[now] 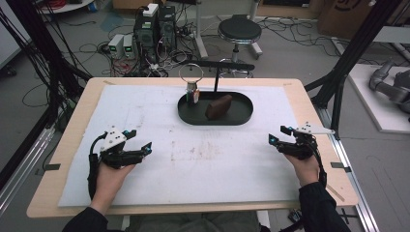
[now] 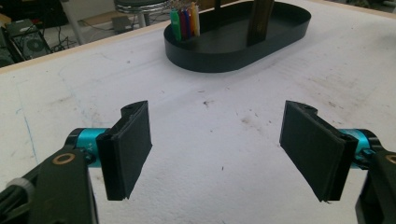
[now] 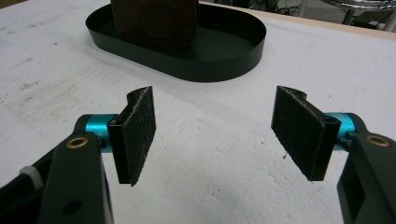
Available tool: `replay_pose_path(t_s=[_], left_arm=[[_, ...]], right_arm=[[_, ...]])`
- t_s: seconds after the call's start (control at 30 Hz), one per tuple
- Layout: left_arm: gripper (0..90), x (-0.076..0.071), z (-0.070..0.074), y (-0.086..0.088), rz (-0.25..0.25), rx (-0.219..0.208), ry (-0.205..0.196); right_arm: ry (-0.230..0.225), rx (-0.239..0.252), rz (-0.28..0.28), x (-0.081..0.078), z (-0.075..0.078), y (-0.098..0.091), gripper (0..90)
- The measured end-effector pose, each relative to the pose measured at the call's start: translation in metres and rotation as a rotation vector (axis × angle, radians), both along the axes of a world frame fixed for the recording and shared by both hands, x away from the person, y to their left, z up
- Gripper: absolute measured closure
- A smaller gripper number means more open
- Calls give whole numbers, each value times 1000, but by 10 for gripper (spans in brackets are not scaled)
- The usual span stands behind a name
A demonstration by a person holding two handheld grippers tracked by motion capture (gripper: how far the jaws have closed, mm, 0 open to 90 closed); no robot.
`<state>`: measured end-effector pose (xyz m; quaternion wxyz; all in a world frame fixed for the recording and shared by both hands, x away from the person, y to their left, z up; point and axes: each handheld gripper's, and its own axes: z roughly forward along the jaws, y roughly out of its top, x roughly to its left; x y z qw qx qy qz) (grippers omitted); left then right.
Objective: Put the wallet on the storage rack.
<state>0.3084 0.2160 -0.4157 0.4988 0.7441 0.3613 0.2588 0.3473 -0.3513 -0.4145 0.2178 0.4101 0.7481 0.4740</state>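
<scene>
Nearest the camera, the person's forearms come in low, each hand holding a tool above the white mat (image 1: pixel 193 159). Left tool (image 1: pixel 138 141) and right tool (image 1: pixel 279 135) both have their jaws spread wide with nothing between them; the gripper views show bare, stained mat in each gap.

Beneath the mat lies the light wooden table (image 1: pixel 309 104), its edge showing all around. Ahead of both tools, toward the far edge and between them, sits a black oval tray (image 1: pixel 241 118). Inside it a brown block (image 1: pixel 218 106) stands nearer the right tool's side, and a small holder of coloured sticks (image 2: pixel 185 22) stands nearer the left tool's, beside a thin upright post with a wire ring (image 1: pixel 191 72). No readable writing shows anywhere.

Beyond the table, a grey floor carries tangled cables, computer towers (image 1: pixel 154 29) and a round stool (image 1: pixel 239 30).
</scene>
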Motion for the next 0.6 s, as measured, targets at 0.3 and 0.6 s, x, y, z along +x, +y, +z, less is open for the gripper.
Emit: replay_pose_path(t_s=[0.3, 0.6], left_arm=[[249, 0, 0, 1, -5, -5, -3], [249, 1, -1, 2, -1, 2, -2]], right_arm=[[2, 0, 4, 1, 0, 1, 315], [4, -1, 4, 2, -1, 1, 312]])
